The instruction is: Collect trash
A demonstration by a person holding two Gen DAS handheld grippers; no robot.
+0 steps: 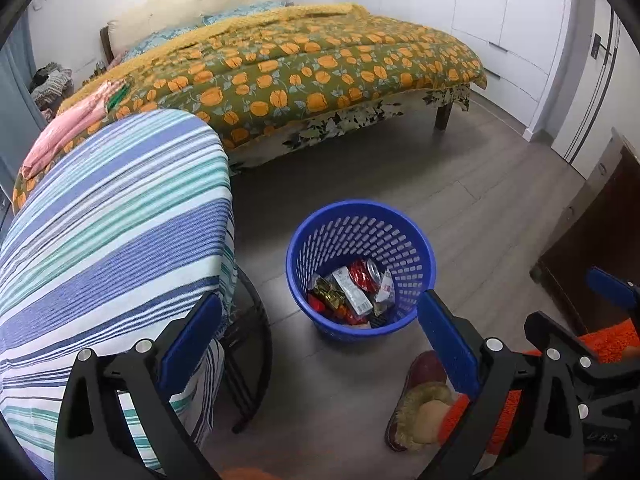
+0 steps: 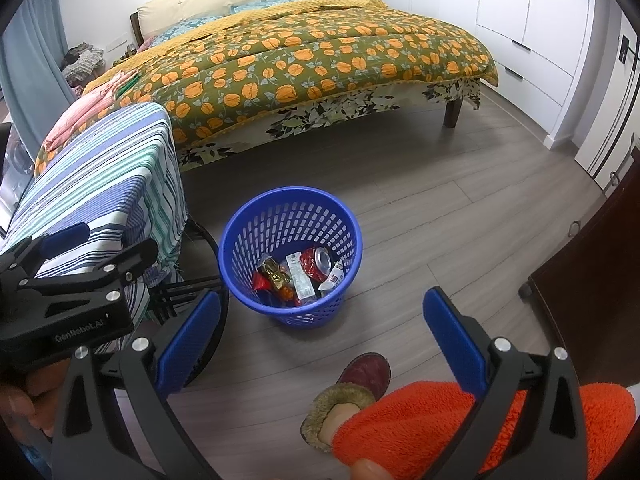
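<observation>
Trash: mixed wrappers and packets lying in the bottom of a round blue perforated plastic basket (image 2: pixel 291 240), which stands on the grey wood-plank floor (image 2: pixel 420 208) between the foot of a small table draped in a blue, green and white striped cloth (image 2: pixel 108 184) and a dark brown wooden cabinet (image 2: pixel 592 280).

Contents, as far as they can be made out: one crushed red drink can with a silver top (image 2: pixel 318 262), lying on its side; one gold foil wrapper (image 2: pixel 274 274); one long white printed carton (image 2: pixel 300 278), its print too small to read; one small white sachet with a red mark (image 2: pixel 334 274); red and orange scraps beneath.

Writing: "GenRobot.AI" in white on the black body of the left gripper (image 2: pixel 68 240), seen from the right wrist view over the near edge of the striped cloth. No brand on the trash is legible.

Tools: left gripper, blue fingers spread, nothing between them. Right gripper (image 2: pixel 320 328), blue-padded fingers spread wide, empty, held above the floor just short of the basket.

Also present: bed with an olive quilt printed with orange flowers (image 2: pixel 312 64); white wardrobe doors (image 2: pixel 520 12); a dark red fur-lined slipper (image 2: pixel 360 384) and an orange fleece trouser leg (image 2: pixel 420 424) of the person, near the basket.
</observation>
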